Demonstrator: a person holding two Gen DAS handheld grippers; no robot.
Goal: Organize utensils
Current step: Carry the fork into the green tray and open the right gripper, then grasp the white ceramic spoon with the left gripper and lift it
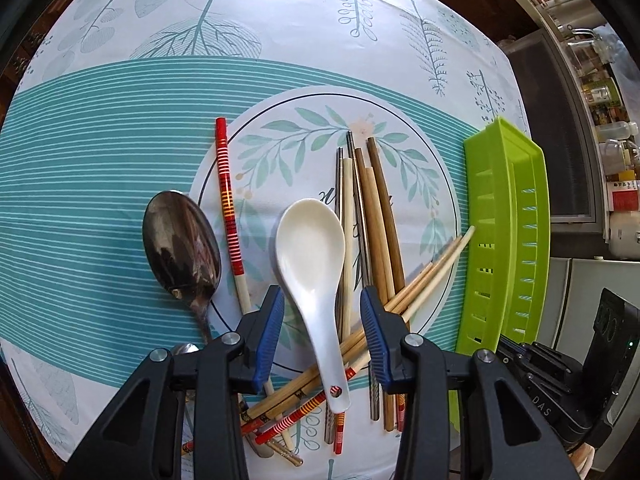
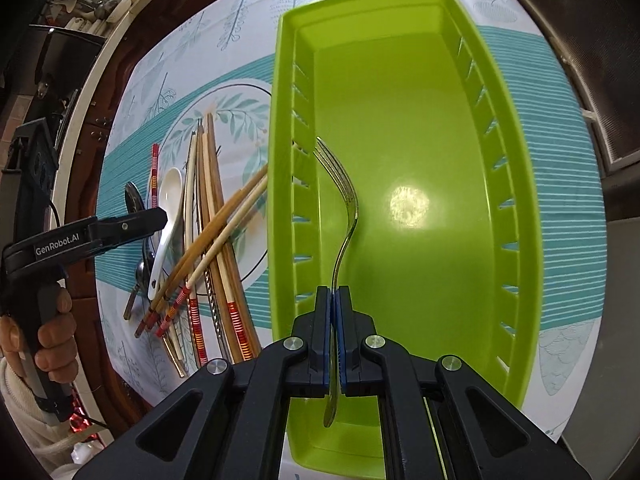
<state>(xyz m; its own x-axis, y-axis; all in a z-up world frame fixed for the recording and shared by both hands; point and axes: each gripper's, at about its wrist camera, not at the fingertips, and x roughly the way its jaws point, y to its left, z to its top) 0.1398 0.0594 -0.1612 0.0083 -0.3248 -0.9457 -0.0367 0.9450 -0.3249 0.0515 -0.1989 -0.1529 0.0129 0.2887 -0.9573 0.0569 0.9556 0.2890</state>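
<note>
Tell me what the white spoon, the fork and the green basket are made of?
The white spoon looks like glazed ceramic, or maybe melamine: smooth, thick and softly shiny. The fork, pinched in the right hand-held gripper, looks like polished steel: thin, silvery and mirror-like. The green basket looks like moulded plastic: bright even colour, glossy floor and neat slots cut in its walls.

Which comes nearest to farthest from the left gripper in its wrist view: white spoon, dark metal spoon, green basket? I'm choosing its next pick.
1. White spoon: between the left gripper fingers.
2. Dark metal spoon: left of the fingers.
3. Green basket: far right, at the table's edge.
</note>
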